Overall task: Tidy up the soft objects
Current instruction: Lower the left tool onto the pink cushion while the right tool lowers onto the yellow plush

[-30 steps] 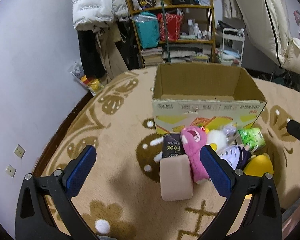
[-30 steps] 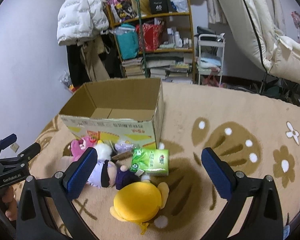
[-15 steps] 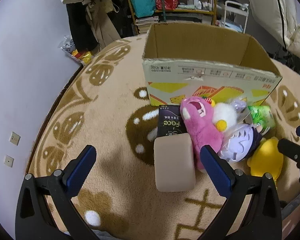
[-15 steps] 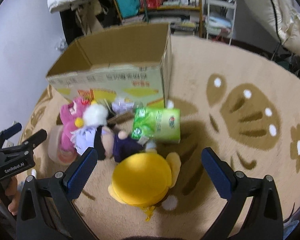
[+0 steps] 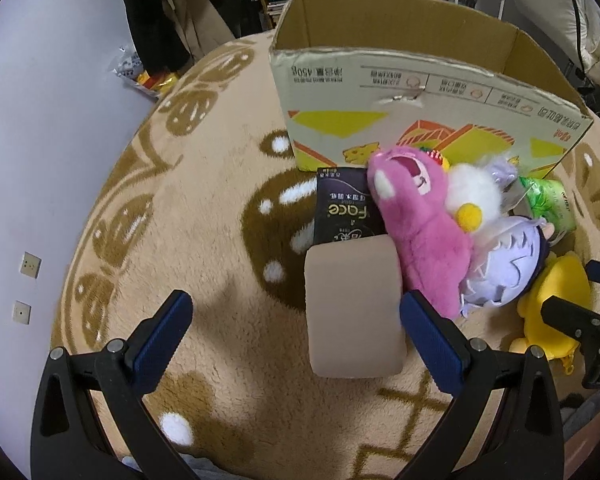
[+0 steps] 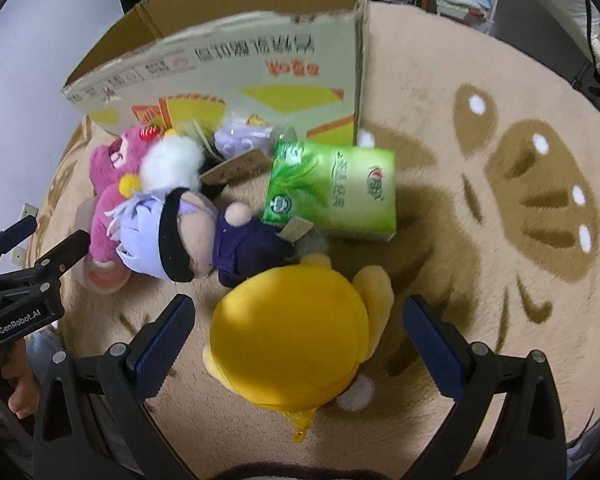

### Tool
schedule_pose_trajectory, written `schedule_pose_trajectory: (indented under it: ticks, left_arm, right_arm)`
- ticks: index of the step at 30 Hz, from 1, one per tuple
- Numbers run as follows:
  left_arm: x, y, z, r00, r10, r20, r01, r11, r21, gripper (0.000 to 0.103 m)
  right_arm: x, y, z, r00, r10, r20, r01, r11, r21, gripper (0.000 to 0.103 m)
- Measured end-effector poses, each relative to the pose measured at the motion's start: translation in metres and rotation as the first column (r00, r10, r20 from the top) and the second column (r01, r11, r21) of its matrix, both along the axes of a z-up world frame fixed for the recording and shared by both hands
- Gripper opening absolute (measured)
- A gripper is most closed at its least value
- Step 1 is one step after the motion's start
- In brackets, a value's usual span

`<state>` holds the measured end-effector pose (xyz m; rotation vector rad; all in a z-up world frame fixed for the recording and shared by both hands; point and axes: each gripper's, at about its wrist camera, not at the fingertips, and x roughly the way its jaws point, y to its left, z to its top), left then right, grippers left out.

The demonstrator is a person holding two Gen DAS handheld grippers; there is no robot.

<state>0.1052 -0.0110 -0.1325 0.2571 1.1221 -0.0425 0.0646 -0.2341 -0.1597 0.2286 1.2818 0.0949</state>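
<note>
Left wrist view, left to right: bare lilac wall [image 5: 40, 128] with two sockets, then beige carpet [image 5: 204, 208] with brown pattern. Left tool [image 5: 296, 332] held low over carpet, fingers wide apart, nothing between the pads. Pink-beige foam block [image 5: 354, 308] lies flat on carpet just ahead, nearer the right-hand finger and touching or almost touching it; cannot tell which. Black packet marked "Face" [image 5: 342, 210] lies behind the block, partly under it. Open cardboard box [image 5: 420, 96] stands upright behind the pile; nothing seen inside. Magenta plush [image 5: 416, 232] leans against block's right edge, head toward box. White fluffy plush [image 5: 476, 194] with yellow beak beside it, then lilac-haired doll [image 5: 508, 276], green tissue pack [image 5: 550, 204], yellow plush [image 5: 556, 300] at far right

Right wrist view, left to right: left tool [image 6: 24, 256] seen at frame edge, a hand [image 6: 18, 392] gripping its handle. Magenta plush [image 6: 104, 216], white fluffy plush [image 6: 172, 164] on top of it, lilac-haired doll [image 6: 180, 236] lying on its side in dark purple outfit. Small lilac item in clear wrap [image 6: 244, 140] against box front. Cardboard box [image 6: 236, 68] behind. Green tissue pack [image 6: 332, 192] flat on carpet [image 6: 480, 240], touching doll's feet. Right tool [image 6: 298, 332] spread wide, straddling the yellow plush [image 6: 292, 340]; pads not touching it
</note>
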Motion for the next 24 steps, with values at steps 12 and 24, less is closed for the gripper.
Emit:
schedule_pose_trajectory:
  ticks: [12, 24]
  left_arm:
    - [0.001, 0.001, -0.012, 0.997, 0.0, -0.08, -0.009, 0.992, -0.122, 0.076]
    - [-0.003, 0.003, -0.016, 0.994, 0.025, -0.106, -0.047, 0.977, -0.209, 0.027]
  right_arm:
    - [0.0, 0.011, -0.011, 0.997, 0.037, -0.064, -0.039, 0.999, -0.025, 0.089]
    - [0.004, 0.025, 0.002, 0.999, 0.043, -0.008, -0.044, 0.997, -0.057, 0.074]
